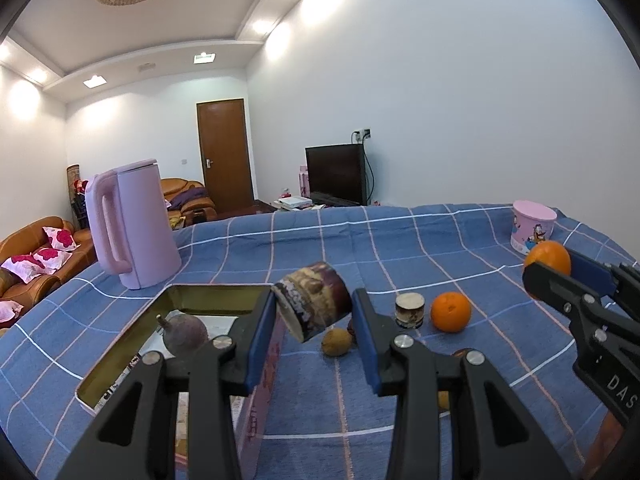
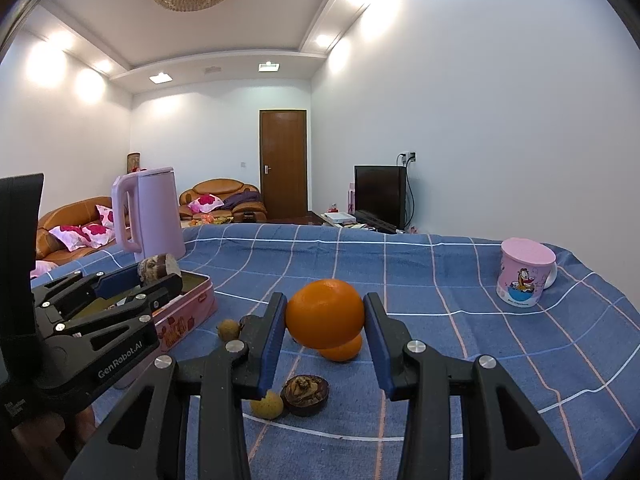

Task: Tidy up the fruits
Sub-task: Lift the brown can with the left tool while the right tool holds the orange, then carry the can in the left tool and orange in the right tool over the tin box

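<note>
My left gripper [image 1: 314,314] is shut on a small brown patterned can [image 1: 316,298], held tilted above the right edge of an open pink tin box [image 1: 218,289]. A purple-brown round fruit [image 1: 185,334] lies inside the box. My right gripper [image 2: 325,305] is shut on an orange [image 2: 325,316], lifted above the table. A second orange [image 2: 344,350] lies on the cloth just beyond it. In the right wrist view the left gripper [image 2: 158,277] with the can [image 2: 156,267] hovers over the tin box [image 2: 198,304].
On the blue checked cloth lie a brown husked fruit [image 2: 306,390], a small yellow fruit [image 2: 266,403], a small tan fruit [image 1: 337,342] and another small can [image 1: 410,310]. A pink kettle [image 1: 134,224] stands at far left, a pink mug [image 2: 526,276] at far right.
</note>
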Demonstrator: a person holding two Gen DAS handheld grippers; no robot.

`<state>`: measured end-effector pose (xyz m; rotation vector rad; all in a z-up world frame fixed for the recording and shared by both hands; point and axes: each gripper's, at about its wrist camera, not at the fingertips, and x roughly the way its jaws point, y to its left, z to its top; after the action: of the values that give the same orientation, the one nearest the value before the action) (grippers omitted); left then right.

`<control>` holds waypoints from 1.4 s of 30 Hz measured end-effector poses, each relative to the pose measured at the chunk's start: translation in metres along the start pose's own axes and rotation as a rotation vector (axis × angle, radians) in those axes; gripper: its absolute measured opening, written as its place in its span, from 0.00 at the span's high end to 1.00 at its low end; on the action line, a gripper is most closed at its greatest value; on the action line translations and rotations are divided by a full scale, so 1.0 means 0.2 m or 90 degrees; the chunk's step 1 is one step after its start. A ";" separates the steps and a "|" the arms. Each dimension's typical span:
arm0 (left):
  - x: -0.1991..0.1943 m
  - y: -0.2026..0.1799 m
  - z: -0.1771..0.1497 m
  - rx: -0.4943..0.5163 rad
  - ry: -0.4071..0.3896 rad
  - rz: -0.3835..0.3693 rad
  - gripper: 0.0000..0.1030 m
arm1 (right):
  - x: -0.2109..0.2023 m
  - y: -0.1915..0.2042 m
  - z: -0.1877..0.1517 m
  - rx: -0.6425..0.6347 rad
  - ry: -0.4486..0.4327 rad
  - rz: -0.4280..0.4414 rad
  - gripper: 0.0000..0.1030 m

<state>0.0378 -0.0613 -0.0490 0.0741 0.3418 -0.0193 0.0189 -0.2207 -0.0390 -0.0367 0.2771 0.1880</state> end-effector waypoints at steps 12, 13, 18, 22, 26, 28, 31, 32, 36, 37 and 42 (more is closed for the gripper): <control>0.00 0.09 0.01 -0.014 0.009 0.006 0.60 | 0.03 0.06 0.03 -0.015 0.002 0.012 0.60; 0.00 0.09 0.01 -0.014 0.009 0.008 0.60 | 0.03 0.06 0.04 -0.017 0.001 0.014 0.60; 0.00 0.14 0.01 -0.016 0.015 0.017 0.60 | 0.05 0.12 0.06 -0.023 0.002 0.033 0.60; 0.00 0.19 0.02 -0.020 0.017 0.029 0.60 | 0.07 0.16 0.08 -0.029 0.002 0.046 0.60; 0.00 0.24 0.02 -0.023 0.019 0.039 0.60 | 0.09 0.22 0.11 -0.037 0.001 0.060 0.60; 0.01 0.26 0.03 -0.022 0.021 0.047 0.60 | 0.11 0.24 0.12 -0.040 0.002 0.068 0.60; 0.02 0.31 0.02 -0.022 0.029 0.059 0.60 | 0.13 0.29 0.14 -0.042 0.003 0.084 0.60; 0.03 0.33 0.02 -0.024 0.032 0.064 0.60 | 0.13 0.30 0.15 -0.044 0.003 0.088 0.60; 0.05 0.42 0.02 -0.031 0.047 0.085 0.60 | 0.16 0.38 0.16 -0.051 0.005 0.109 0.60; 0.06 0.45 0.02 -0.032 0.052 0.094 0.60 | 0.17 0.40 0.17 -0.052 0.007 0.116 0.60; 0.10 0.58 0.00 -0.048 0.075 0.124 0.60 | 0.21 0.49 0.18 -0.056 0.014 0.141 0.60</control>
<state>0.0606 0.0539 -0.0485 0.0329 0.4518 0.1917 0.0501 -0.1150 -0.0169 -0.0960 0.2948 0.4201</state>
